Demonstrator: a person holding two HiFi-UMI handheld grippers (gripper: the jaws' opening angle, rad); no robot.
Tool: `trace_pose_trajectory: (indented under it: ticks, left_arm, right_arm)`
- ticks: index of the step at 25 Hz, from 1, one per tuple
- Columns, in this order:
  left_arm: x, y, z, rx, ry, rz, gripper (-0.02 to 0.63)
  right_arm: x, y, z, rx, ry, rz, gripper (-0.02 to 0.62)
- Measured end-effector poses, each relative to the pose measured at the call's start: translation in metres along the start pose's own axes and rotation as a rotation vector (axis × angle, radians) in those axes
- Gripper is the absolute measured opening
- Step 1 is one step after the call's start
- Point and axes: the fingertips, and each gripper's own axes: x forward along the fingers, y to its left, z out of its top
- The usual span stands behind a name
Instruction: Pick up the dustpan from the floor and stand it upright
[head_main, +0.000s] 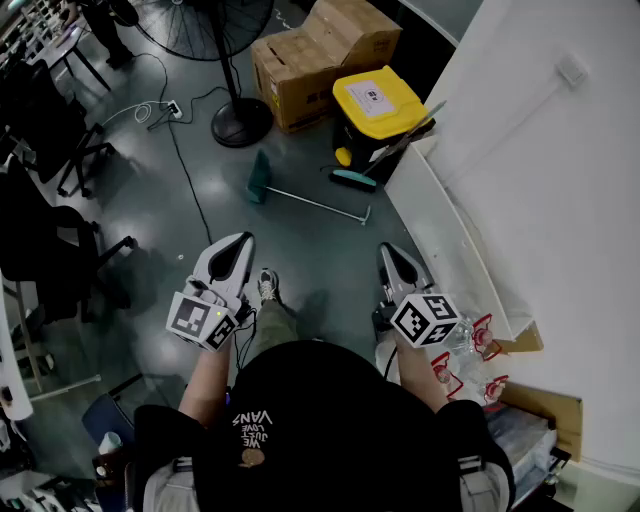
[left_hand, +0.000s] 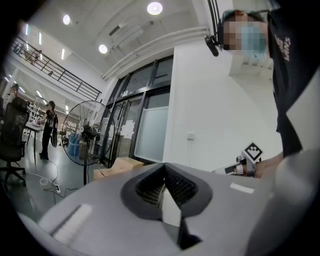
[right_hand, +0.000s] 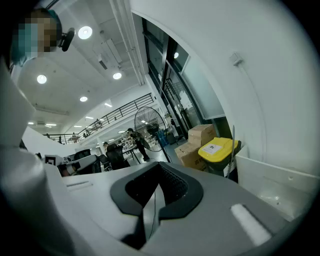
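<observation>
The left claw (head_main: 241, 241) and the right claw (head_main: 389, 250) are both pressed together with nothing between the pads, as each gripper view confirms. They are held near the body, well apart from the dustpan (head_main: 259, 178). It lies flat on the floor (head_main: 300, 255) farther off, its teal pan to the left and its long thin handle (head_main: 320, 203) stretched out to the right.

Several failures can be foreseen. If the claws are not parted before the reach, the handle is likely to be knocked and rolled rather than taken. If the handle is clamped near its right end, the pan's weight may swing it round and twist it out of the pads. A thin rod is easily let slip by a loose grip.

A broom (head_main: 356, 179) is propped just beyond the handle's end, against the yellow-lidded bin (head_main: 385, 105), and could be mistaken for the target or toppled by a wide swing. The fan base (head_main: 241, 124) and a cable (head_main: 186, 172) lie near the pan on the left, and either might be snagged during the lift.

Once raised, the dustpan may fall again if it is released before the pan is seated squarely on the floor.
</observation>
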Motion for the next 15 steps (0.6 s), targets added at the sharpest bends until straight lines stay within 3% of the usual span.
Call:
trace_pose_trajectory:
  ticks: [4,9,12,15]
  left_arm:
    - [0.026,0.043,-0.013,0.003,0.008,-0.021,0.055]
    - [0.068,0.098,-0.016,-0.025,0.033,-0.104,0.055]
    - [0.101,0.128,-0.016,-0.039,0.067,-0.16,0.055]
    - [0.132,0.161,-0.016,-0.041,0.089,-0.211,0.057]
  right_arm:
    - [0.044,0.001,0.004,-0.023,-0.03,-0.017,0.003]
    - [0.102,0.006,0.018,-0.054,-0.074,-0.081,0.006]
    - [0.138,0.004,0.026,-0.06,-0.075,-0.143,0.083]
    - [0.173,-0.002,0.033,-0.027,-0.093,-0.204,0.103]
